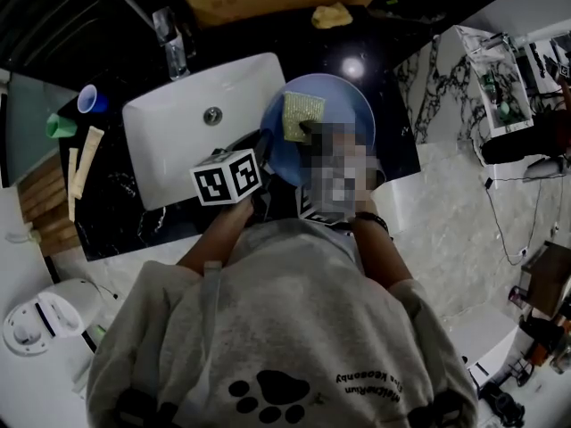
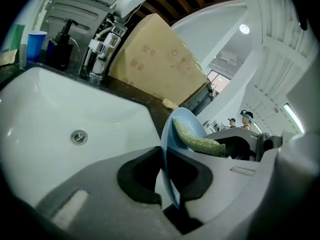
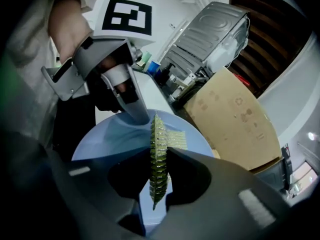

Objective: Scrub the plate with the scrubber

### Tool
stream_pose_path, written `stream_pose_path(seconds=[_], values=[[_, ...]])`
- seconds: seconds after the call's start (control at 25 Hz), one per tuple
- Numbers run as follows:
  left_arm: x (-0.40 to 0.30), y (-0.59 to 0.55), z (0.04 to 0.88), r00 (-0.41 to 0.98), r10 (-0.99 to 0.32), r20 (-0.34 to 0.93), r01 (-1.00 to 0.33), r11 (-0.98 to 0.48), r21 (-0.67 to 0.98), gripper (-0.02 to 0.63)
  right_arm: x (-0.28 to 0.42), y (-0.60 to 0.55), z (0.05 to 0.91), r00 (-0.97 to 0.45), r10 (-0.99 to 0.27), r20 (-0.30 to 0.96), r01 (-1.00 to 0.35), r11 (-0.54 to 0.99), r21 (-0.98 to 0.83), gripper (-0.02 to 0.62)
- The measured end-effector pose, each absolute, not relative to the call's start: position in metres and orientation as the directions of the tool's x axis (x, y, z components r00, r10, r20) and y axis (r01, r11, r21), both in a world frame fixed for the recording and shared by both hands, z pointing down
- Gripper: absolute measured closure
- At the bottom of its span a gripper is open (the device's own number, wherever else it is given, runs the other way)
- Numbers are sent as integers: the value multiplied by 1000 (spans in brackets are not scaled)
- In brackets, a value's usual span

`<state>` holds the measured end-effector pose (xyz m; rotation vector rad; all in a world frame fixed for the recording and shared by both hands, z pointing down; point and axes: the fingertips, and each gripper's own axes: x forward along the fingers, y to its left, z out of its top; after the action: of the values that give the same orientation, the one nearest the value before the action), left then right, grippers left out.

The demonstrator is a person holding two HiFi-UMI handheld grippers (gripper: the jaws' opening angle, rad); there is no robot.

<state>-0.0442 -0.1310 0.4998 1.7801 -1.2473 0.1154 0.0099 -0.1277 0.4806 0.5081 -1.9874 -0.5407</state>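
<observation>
Being stiff and probably slick, the blue plate (image 2: pixel 189 118) is pinched at its rim by the left gripper (image 2: pixel 165 171) beside the sink (image 1: pixel 178 119); the soft scrubber (image 3: pixel 157 154) is clamped in the right gripper (image 3: pixel 160 181), against its face.

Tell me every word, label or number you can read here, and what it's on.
Nothing reads clearly.
Grey sweatshirt: black paw print and upside-down lettering, too small to read.
Brown cardboard box: printed marks, too blurred to read.
White cube: black square patterns, no words.
</observation>
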Motion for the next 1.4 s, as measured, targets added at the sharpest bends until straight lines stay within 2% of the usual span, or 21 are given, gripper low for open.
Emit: stream_pose_path(seconds=[0.52,0.8,1.2,1.4], values=[[-50,-126,496,418,-772,479,-785,-42,618,583,3,-71,502,-502,-216,838,60,957,283,523],[-54,-123,494,372,-809,455,-809,-42,586,586,4,-32,505,-527,-17,850,91,993,77,523],[-59,-116,490,329,-856,399,-831,-61,553,589,13,3,490,-554,153,818,117,987,-106,523],[-59,-115,488,318,-866,385,-840,-69,538,589,21,15,484,-573,200,795,101,980,-174,523]])
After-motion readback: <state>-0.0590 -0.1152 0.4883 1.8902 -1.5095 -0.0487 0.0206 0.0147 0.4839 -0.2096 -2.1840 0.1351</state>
